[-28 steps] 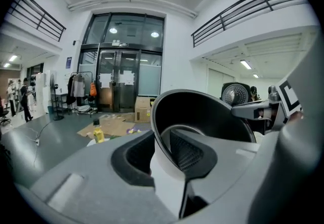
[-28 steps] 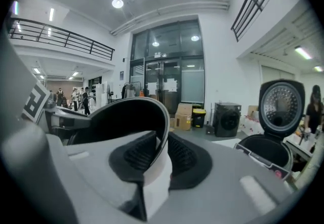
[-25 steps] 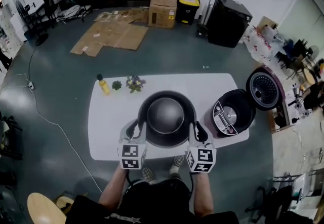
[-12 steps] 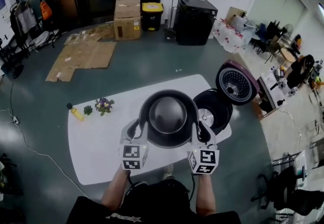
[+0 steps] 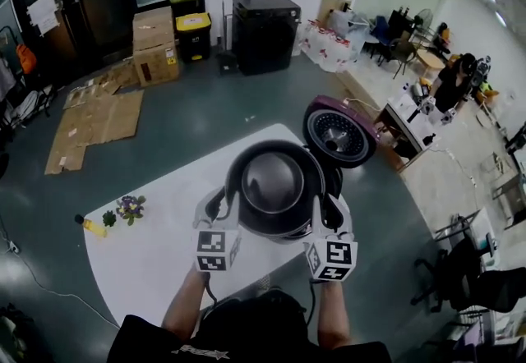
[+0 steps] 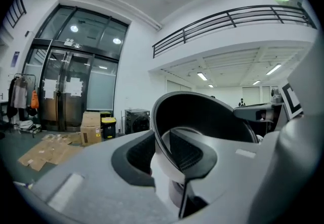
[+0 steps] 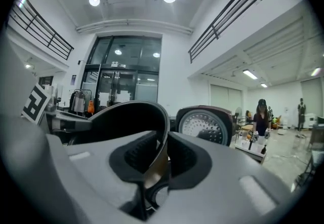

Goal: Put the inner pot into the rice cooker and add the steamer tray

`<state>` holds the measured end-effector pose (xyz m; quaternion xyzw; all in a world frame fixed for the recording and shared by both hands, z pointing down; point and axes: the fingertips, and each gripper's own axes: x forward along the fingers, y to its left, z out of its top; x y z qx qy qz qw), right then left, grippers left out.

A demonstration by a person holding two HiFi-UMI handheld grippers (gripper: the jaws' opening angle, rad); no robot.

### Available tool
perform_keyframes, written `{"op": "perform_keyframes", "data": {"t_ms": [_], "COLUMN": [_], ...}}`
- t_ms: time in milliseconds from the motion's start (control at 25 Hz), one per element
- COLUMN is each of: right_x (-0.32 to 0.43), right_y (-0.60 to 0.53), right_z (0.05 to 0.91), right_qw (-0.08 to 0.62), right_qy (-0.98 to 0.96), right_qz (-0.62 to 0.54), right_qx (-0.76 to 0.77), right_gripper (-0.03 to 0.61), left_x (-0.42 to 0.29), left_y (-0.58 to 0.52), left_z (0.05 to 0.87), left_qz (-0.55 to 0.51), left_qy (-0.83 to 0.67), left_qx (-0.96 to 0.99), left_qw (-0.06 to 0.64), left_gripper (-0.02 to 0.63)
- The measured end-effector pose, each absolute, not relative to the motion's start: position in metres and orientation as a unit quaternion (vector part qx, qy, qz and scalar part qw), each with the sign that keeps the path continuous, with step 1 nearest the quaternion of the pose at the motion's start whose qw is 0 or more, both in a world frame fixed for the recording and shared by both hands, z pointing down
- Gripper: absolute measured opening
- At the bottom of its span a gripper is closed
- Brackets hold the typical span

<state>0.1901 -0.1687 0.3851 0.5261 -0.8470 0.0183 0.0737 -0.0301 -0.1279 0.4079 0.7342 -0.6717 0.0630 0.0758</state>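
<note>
Above the white worktop [image 5: 148,255], the inner pot [image 5: 274,187] hangs between my two grippers.
My left gripper [image 5: 215,209] is clamped on the pot's left rim and my right gripper [image 5: 327,212] on its right rim, each pair of jaws pinching the thin wall inside and out. The pot is upright, mouth up, just in front of the rice cooker [image 5: 339,133], whose lid stands open.

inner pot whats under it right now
The inner pot, held by the left gripper and right gripper, hangs over the white table's edge. It covers most of the rice cooker; its open lid shows.
</note>
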Motion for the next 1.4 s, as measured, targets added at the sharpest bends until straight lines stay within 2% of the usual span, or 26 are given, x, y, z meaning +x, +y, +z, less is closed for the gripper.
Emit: {"op": "perform_keyframes", "data": {"t_ms": [560, 1400], "right_x": [0.269, 0.293], "right_y": [-0.22, -0.245], "right_z": [0.419, 0.523], "right_qw": [0.072, 0.111], "right_qy": [-0.782, -0.702], "right_qz": [0.085, 0.235], "right_qx": [0.614, 0.663], "right_gripper": [0.072, 0.069], "left_x": [0.045, 0.075], "left_y": [-0.231, -0.303], "left_z": [0.429, 0.525], "left_qz": [0.108, 0.232], "left_qy": [-0.583, -0.507], "left_qx": [0.8, 0.82], "left_qw": [0.091, 0.132], "left_gripper": [0.098, 0.095]}}
